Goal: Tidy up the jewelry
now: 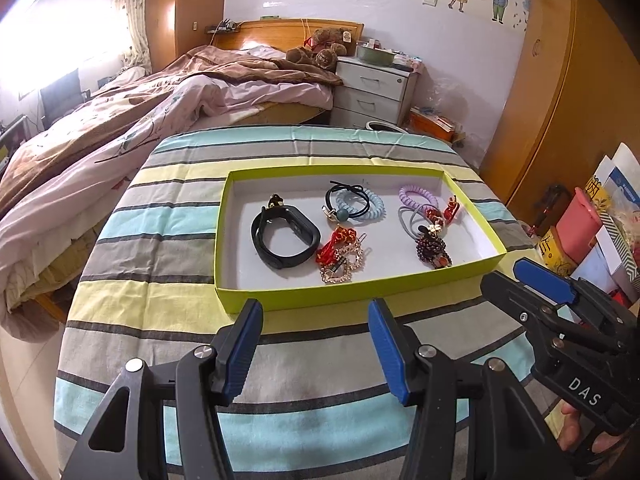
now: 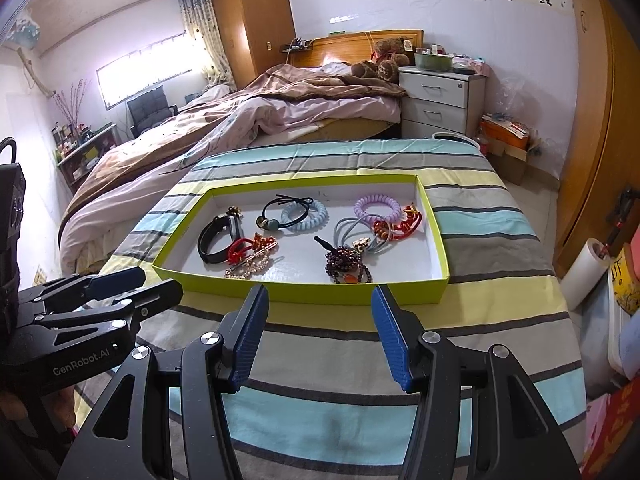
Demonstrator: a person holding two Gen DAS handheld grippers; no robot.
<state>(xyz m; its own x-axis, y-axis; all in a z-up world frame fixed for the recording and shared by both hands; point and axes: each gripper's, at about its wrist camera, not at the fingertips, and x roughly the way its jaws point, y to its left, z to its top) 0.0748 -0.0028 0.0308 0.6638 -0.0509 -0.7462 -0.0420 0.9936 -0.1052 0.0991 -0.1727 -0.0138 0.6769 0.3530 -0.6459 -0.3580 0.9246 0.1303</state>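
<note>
Jewelry tray (image 1: 352, 294): shallow lime-green box w/ white floor, resting on striped cloth (image 1: 168, 216) of a table; bed (image 1: 160, 92) beyond. All task items lie inside the tray. Left part: black wristband (image 1: 286, 236). Centre rear: pale-blue coil hair tie (image 1: 362, 202) w/ a black elastic (image 1: 348, 192) lying over it. Centre front: red knotted cord (image 1: 334, 246) touching a gold chain piece (image 1: 340, 270). Right rear: lilac coil tie (image 1: 418, 196); beside it grey elastics (image 1: 412, 218) and a red-and-gold charm (image 1: 448, 208). Right front: dark beaded bracelet (image 1: 434, 250). Left gripper (image 1: 316, 334): released, jaws apart, nothing btwn pads, held short of tray's near wall, above the cloth. Right gripper (image 2: 320, 328): likewise released and empty, near the same wall. Each tool appears at the edge of the other's view.
</note>
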